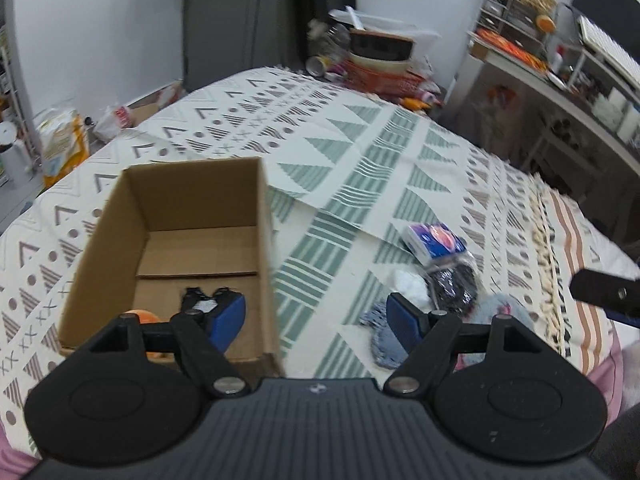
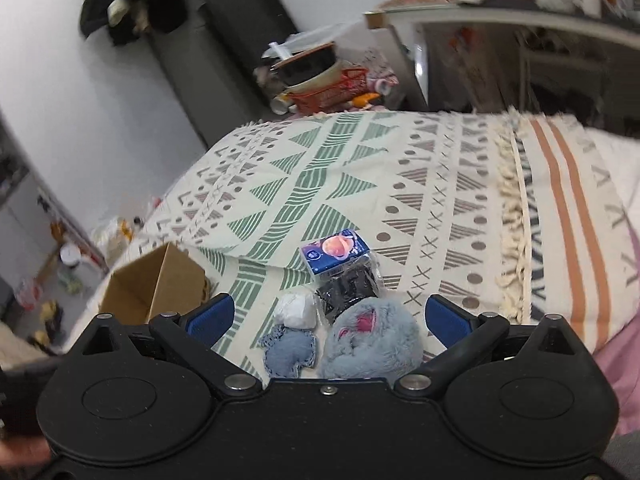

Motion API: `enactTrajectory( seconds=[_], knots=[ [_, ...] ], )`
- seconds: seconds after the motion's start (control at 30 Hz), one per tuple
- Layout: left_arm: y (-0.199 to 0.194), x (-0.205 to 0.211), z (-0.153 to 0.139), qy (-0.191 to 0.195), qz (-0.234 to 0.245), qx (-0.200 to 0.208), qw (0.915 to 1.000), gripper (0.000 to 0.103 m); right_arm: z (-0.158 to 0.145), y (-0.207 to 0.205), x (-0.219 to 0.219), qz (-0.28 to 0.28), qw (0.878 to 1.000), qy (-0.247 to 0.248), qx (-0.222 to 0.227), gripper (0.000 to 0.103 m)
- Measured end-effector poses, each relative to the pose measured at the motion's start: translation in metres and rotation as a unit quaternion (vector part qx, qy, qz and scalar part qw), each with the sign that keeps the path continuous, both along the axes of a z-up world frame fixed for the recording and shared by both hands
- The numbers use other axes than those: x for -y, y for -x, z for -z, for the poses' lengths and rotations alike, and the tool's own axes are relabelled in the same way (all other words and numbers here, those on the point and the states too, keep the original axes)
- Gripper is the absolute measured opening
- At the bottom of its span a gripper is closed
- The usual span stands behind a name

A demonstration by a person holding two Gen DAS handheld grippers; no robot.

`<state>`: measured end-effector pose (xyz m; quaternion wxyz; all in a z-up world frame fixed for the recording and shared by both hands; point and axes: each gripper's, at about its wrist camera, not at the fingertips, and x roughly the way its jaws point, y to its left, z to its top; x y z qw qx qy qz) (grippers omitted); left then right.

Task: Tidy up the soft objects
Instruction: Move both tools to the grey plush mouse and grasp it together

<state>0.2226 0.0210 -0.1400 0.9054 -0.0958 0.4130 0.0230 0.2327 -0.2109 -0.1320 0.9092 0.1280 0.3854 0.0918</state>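
Observation:
An open cardboard box (image 1: 192,216) (image 2: 148,292) stands on the patterned bedspread (image 1: 360,148). Inside it lie an orange soft item (image 1: 140,317) and a black-and-white one (image 1: 204,298). To the right sits a cluster: a blue tissue pack (image 1: 434,240) (image 2: 334,254), a black bagged bundle (image 1: 456,280) (image 2: 352,286), a white wad (image 1: 408,284) (image 2: 296,310), a blue-grey cloth piece (image 1: 376,336) (image 2: 290,348) and a fluffy grey-blue plush (image 2: 372,336). My left gripper (image 1: 320,320) is open, straddling the box's right wall. My right gripper (image 2: 328,320) is open just above the cluster.
Beyond the bed's far end stand an orange basket (image 2: 340,90) with stacked bowls and clutter. A desk with shelves (image 1: 560,64) runs along the right. Bags (image 1: 64,140) and a white bin sit on the floor at left. The other gripper's tip (image 1: 608,292) shows at right.

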Motion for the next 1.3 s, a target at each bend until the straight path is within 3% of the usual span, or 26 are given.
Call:
enactTrajectory(
  seconds=[0.3, 0.57, 0.73, 0.9, 0.97, 1.13, 1.3],
  knots=[
    [-0.018, 0.031, 0.001, -0.003, 0.022, -0.020, 0.9995, 0.076, 0.025, -0.016, 0.028, 0.024, 0.996, -0.068, -0.042, 0.103],
    [-0.038, 0.055, 0.008, 0.014, 0.028, -0.041, 0.9987, 0.075, 0.053, -0.027, 0.059, 0.072, 0.979, -0.146, -0.121, 0.103],
    [-0.050, 0.076, 0.013, 0.025, 0.047, -0.052, 0.9972, 0.067, 0.067, -0.029, 0.068, 0.079, 0.969, -0.179, -0.150, 0.101],
    [-0.057, 0.090, 0.026, 0.060, 0.057, -0.070, 0.9941, 0.052, 0.083, -0.032, 0.081, 0.096, 0.954, -0.219, -0.180, 0.086],
    [-0.059, 0.094, 0.030, 0.076, 0.055, -0.077, 0.9926, 0.051, 0.089, -0.035, 0.082, 0.095, 0.951, -0.226, -0.189, 0.081],
    [-0.065, 0.106, 0.043, 0.074, 0.065, -0.094, 0.9906, 0.045, 0.103, -0.045, 0.081, 0.088, 0.945, -0.235, -0.210, 0.071],
    [-0.072, 0.108, 0.059, 0.087, 0.065, -0.113, 0.9876, 0.043, 0.116, -0.054, 0.081, 0.089, 0.941, -0.232, -0.229, 0.054]
  ],
)
